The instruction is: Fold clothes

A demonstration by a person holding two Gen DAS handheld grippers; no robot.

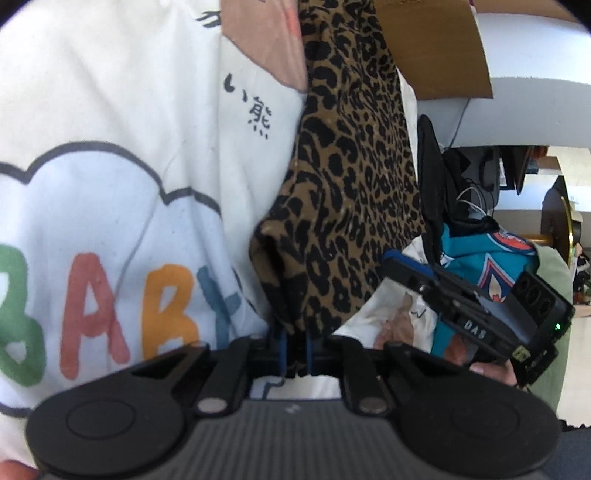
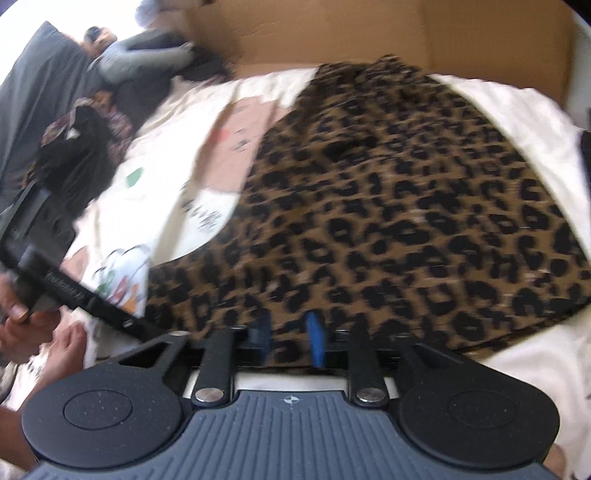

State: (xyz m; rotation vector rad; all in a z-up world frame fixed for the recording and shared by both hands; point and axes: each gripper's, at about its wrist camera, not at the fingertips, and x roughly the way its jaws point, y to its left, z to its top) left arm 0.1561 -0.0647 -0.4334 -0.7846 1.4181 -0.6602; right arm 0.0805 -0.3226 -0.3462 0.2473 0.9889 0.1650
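Observation:
A leopard-print garment [image 2: 388, 206] lies spread on a white printed sheet [image 2: 166, 155]. My right gripper [image 2: 289, 343] is shut on its near edge, blue pads [image 2: 316, 339] pinching the cloth. In the left wrist view the same leopard-print garment [image 1: 351, 192] hangs in a narrow fold and my left gripper [image 1: 295, 354] is shut on its lower edge. The right gripper's body [image 1: 480, 317] shows at the right there; the left gripper's body [image 2: 48, 258] shows at the left of the right wrist view.
The white sheet [image 1: 110, 147] bears a cloud drawing and coloured "BABY" letters. A cardboard box [image 2: 406, 33] stands behind the garment. Dark and grey clothes [image 2: 74, 110] are piled at the far left. A teal garment [image 1: 480, 266] lies at the right.

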